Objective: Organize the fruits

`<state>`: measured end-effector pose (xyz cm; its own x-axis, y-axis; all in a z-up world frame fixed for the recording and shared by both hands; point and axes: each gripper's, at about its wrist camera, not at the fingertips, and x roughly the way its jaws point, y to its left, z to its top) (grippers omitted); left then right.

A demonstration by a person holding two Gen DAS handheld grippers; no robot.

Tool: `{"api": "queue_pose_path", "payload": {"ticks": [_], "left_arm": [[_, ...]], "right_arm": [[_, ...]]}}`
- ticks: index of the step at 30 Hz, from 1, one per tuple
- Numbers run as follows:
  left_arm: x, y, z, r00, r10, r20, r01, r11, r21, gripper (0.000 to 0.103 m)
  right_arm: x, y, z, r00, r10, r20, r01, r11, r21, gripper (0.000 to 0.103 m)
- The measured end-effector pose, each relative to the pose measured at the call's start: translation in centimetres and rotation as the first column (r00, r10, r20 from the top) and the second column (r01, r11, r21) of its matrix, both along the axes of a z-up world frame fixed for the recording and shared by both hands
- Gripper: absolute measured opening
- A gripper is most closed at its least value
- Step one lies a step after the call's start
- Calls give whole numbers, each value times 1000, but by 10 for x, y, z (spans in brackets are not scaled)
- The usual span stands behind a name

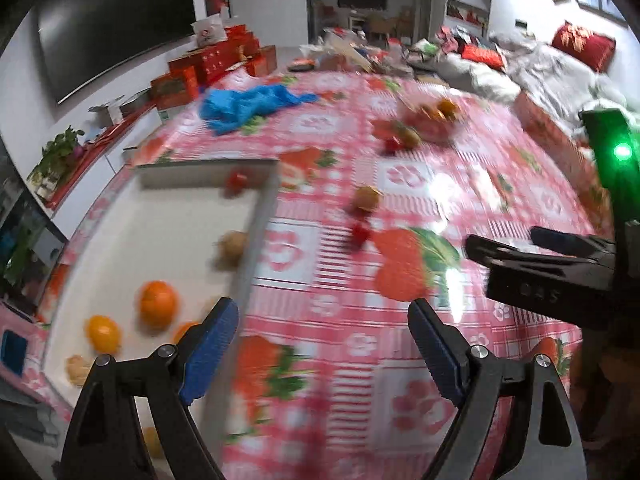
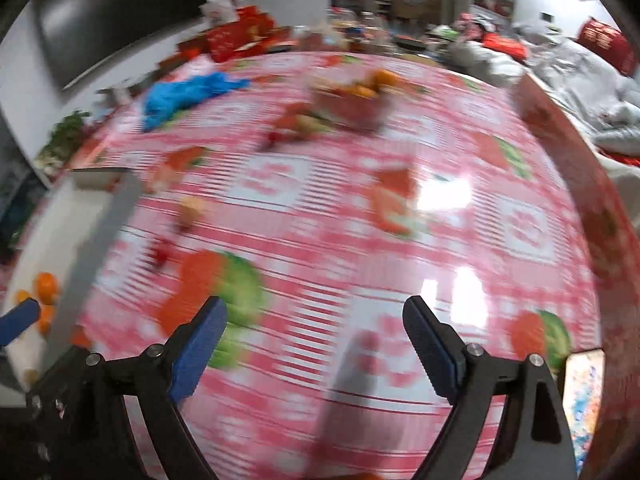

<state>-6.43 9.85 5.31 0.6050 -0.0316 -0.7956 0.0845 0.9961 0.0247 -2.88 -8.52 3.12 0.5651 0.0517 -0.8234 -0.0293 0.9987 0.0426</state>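
A white tray (image 1: 160, 216) lies at the left of the table and holds oranges (image 1: 157, 303), a brown fruit (image 1: 232, 247) and a small red fruit (image 1: 237, 179). Loose fruits (image 1: 367, 199) lie on the red tablecloth, and a red bowl (image 1: 434, 120) of fruit stands farther back. My left gripper (image 1: 322, 340) is open and empty above the tray's right edge. My right gripper (image 2: 314, 344) is open and empty above the cloth; it also shows in the left wrist view (image 1: 532, 256). The tray (image 2: 52, 216) and bowl (image 2: 352, 104) look blurred in the right wrist view.
A blue cloth (image 1: 248, 106) lies at the table's far left. Red boxes (image 1: 216, 60) and clutter stand beyond the table's far edge. A sofa with red cushions (image 1: 582, 44) is at the right. A phone (image 2: 586, 404) lies near the right front edge.
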Motion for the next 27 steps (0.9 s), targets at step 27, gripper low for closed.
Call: {"api": "queue_pose_path", "payload": {"ticks": [27], "left_arm": [[19, -19, -55, 995, 93, -43, -95, 995, -28, 103]], "right_arm": [[7, -34, -31, 990, -137, 20, 138, 989, -54, 103]]}}
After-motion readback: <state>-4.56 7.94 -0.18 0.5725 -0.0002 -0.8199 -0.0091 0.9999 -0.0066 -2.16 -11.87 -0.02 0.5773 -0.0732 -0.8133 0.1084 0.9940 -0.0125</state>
